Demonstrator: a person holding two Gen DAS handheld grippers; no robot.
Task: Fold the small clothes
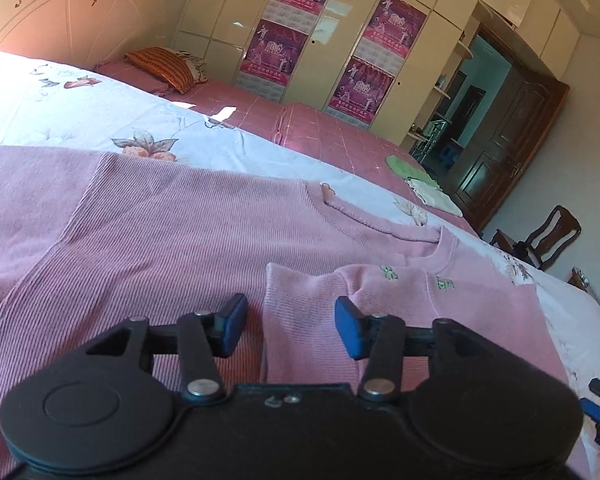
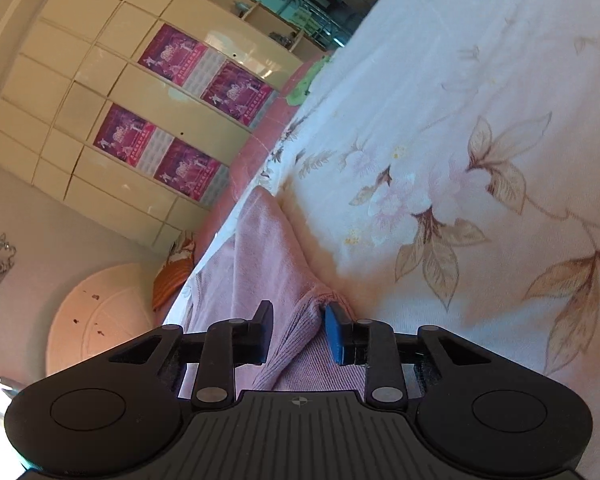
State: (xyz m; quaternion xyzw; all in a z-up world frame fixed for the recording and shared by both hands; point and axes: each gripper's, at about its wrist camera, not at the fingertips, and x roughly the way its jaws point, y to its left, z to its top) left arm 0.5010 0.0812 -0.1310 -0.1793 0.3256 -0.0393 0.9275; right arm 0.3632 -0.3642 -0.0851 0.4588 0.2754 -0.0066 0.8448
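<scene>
A pink ribbed sweater (image 1: 159,220) lies flat on the floral bedsheet (image 1: 79,108), neckline toward the right. One sleeve is folded across its body, and the cuff end (image 1: 300,304) lies between the fingers of my left gripper (image 1: 291,326), which is open just above it. In the right wrist view the camera is rolled sideways. My right gripper (image 2: 297,334) has its jaws partly apart around the ribbed cuff of the other pink sleeve (image 2: 295,328). That sleeve runs away over the sheet (image 2: 460,160). I cannot tell whether the pads press the cuff.
A pink checked bedspread (image 1: 320,132) with an orange striped pillow (image 1: 163,68) lies beyond the sheet. Folded green and white cloths (image 1: 420,184) sit near the bed's far corner. Cream wardrobes with posters (image 1: 380,48), a dark door (image 1: 512,148) and a chair (image 1: 548,240) stand behind.
</scene>
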